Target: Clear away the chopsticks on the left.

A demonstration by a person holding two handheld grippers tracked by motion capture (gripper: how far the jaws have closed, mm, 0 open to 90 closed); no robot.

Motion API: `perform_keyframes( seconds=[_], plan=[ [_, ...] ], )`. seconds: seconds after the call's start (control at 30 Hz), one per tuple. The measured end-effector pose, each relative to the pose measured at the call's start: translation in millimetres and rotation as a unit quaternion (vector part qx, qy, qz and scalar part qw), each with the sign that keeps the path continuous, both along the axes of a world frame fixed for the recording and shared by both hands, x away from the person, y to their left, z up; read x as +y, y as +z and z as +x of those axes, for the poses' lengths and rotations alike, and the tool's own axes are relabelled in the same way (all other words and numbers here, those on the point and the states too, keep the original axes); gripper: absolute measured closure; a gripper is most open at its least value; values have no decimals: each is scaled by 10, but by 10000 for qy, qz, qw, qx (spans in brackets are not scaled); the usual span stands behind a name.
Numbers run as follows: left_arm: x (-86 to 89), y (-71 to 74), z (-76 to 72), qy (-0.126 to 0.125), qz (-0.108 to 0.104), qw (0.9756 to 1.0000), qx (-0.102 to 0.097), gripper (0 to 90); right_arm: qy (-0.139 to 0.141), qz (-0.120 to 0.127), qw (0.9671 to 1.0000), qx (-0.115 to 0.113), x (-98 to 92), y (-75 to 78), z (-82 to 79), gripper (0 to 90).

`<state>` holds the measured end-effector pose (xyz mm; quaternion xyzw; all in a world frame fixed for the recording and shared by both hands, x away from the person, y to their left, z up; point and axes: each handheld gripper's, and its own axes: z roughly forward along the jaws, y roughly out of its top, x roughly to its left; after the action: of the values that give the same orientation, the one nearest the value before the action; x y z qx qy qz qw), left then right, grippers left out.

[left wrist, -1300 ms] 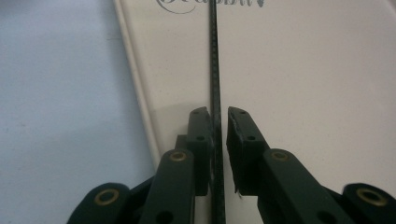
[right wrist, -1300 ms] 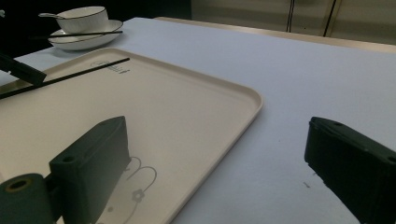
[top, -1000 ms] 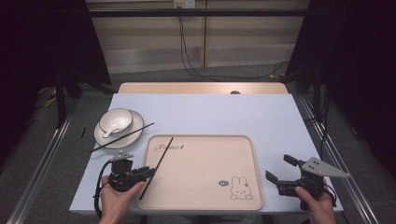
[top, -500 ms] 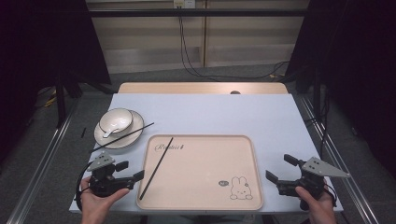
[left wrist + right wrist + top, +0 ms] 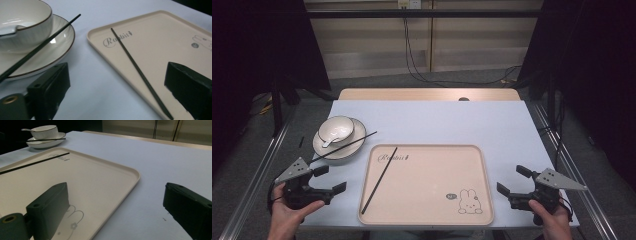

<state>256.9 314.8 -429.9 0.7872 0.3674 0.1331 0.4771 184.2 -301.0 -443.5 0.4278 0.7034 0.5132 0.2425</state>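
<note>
A beige tray (image 5: 432, 185) with a rabbit print lies at the table's front centre. One black chopstick (image 5: 380, 180) lies slantwise on the tray's left part. A second chopstick (image 5: 344, 147) rests across a white plate (image 5: 357, 131) that carries a bowl (image 5: 336, 129) with a spoon in it. My left gripper (image 5: 332, 178) hovers left of the tray, apart from the chopstick. Its jaws have just been opening and now stand wide with nothing held. In the left gripper view the chopstick (image 5: 136, 66) lies ahead on the tray (image 5: 162, 42). My right gripper (image 5: 512, 179) is open, just right of the tray.
The blue-white tablecloth (image 5: 437, 120) is bare behind the tray. The plate and bowl (image 5: 27, 27) sit close ahead of my left gripper. Metal rails (image 5: 252, 175) run along both sides of the table. Cables hang at the back wall.
My left gripper has drawn back leftward from the tray's edge and its jaws have spread. The chopstick stays lying on the tray. The right gripper has kept still.
</note>
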Motion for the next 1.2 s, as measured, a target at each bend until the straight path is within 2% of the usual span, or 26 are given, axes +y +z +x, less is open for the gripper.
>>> perform_keyframes(
  seconds=[0.07, 0.17, 0.2, 0.3, 0.4, 0.47, 0.57, 0.6, 0.77, 0.87, 0.9, 0.93, 1.03, 1.07, 1.13, 1.2],
  plan=[
    [76, 7, 33, -128, -99, 9999, 18, 51, 9, 6, 10000, -35, -1, 4, -3, 61],
    [170, 14, 104, -55, -82, 9998, -169, 72, 20, 6, 10000, -71, -3, 4, 0, 59],
    [195, 12, 134, -49, -150, 9997, -205, 84, 24, 13, 10000, -78, -3, 5, 0, 59],
    [258, 10, 245, -12, -71, 9998, -160, 81, 24, 5, 10000, -84, 1, 7, -3, 58],
    [332, 14, 351, 17, -28, 9997, -222, 77, 21, 7, 10000, -84, -4, 5, 1, 59],
    [380, 8, 415, -10, -85, 9995, -292, 79, 3, -1, 10000, -90, -6, 3, 2, 59],
    [433, -13, 516, 40, -62, 9996, -263, 99, 18, 2, 10000, -80, -6, 5, -3, 59],
    [452, -19, 560, 43, 11, 9997, -252, 99, 16, -1, 10000, -83, -7, 5, -3, 59],
    [489, -65, 706, -83, 142, 9996, -216, 129, 13, 2, 10000, -74, -8, 3, -1, 59],
    [508, -99, 784, -7, 212, 9997, -122, 129, 11, 13, 10000, -54, -7, 3, -2, 59],
    [513, -104, 803, 48, 304, 9994, -126, 148, 14, -1, 10000, -68, -8, 3, -3, 59],
    [515, -119, 823, -45, 232, 9997, -87, 156, -8, -11, 10000, -74, -7, 3, -3, 59],
    [538, -143, 878, -70, 524, 9986, -46, 242, 1, -10, 10000, -76, -11, 2, -2, 60],
    [552, -152, 902, -110, 471, 9988, 0, 268, 9, 6, 10000, -53, -11, 2, -5, 60],
    [582, -157, 944, -57, 538, 9985, -85, 351, -16, -11, 10000, -49, -10, 1, -4, 60],
    [589, -165, 978, -11, 533, 9986, -26, 404, -14, -15, 10000, -50, -12, 0, -6, 60]
  ],
)
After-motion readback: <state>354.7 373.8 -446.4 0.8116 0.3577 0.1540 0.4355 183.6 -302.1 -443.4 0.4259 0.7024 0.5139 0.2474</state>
